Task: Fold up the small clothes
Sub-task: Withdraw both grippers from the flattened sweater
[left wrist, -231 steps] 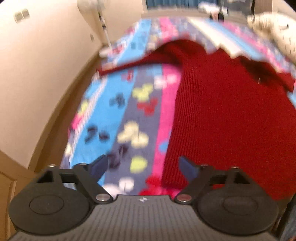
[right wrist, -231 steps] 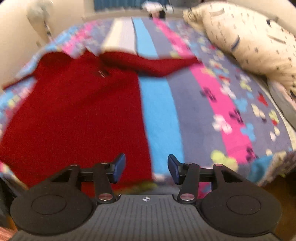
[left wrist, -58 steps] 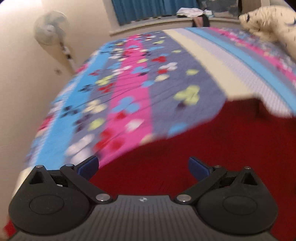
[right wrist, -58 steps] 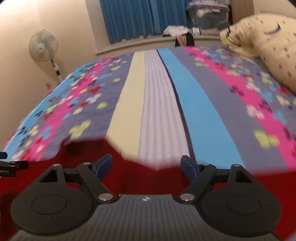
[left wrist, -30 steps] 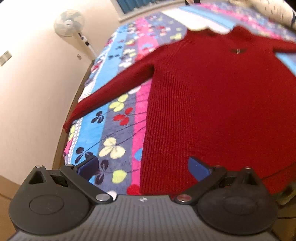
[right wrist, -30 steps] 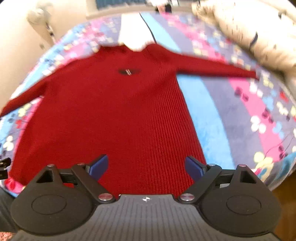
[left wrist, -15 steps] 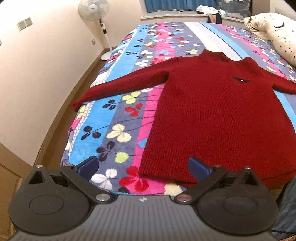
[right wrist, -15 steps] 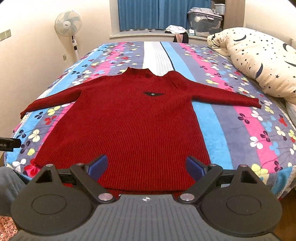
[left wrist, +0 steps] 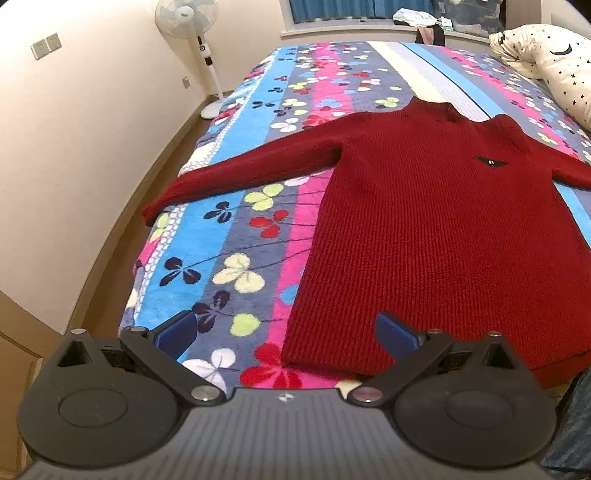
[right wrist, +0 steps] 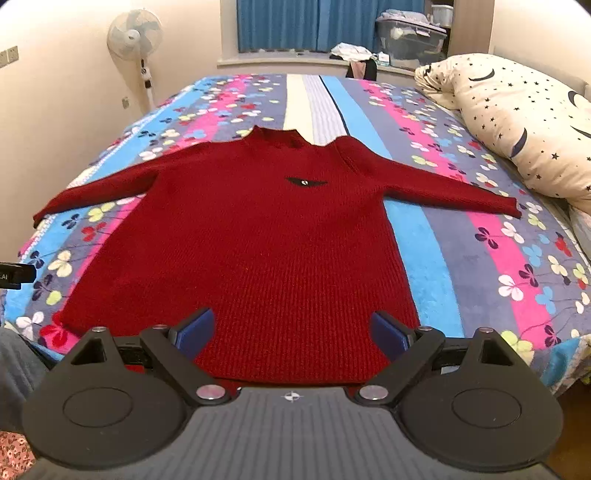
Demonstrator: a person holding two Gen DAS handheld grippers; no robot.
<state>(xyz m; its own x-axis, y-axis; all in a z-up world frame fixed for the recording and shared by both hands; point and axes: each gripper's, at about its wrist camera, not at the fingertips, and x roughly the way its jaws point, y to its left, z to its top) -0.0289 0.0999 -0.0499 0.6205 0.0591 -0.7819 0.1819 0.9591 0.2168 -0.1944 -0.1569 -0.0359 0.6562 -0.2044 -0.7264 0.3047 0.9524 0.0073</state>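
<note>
On the wide bed with a fleecy striped clover-print blanket (right wrist: 436, 258) lies the dark red ribbed knit sweater (right wrist: 266, 251), flat, both sleeves spread. Beside it rests a cream star-print pillow (right wrist: 517, 122); a white standing fan (right wrist: 135, 35) stands by the wall. Both the left hand-held gripper (left wrist: 286, 332) and the right hand-held gripper (right wrist: 291, 328) are wide apart, holding nothing.

Both looking down-forward from the bed's (right wrist: 436, 258) foot: left nearer its left corner, right centred; sharing the red sweater (right wrist: 266, 236) (left wrist: 436, 229)
</note>
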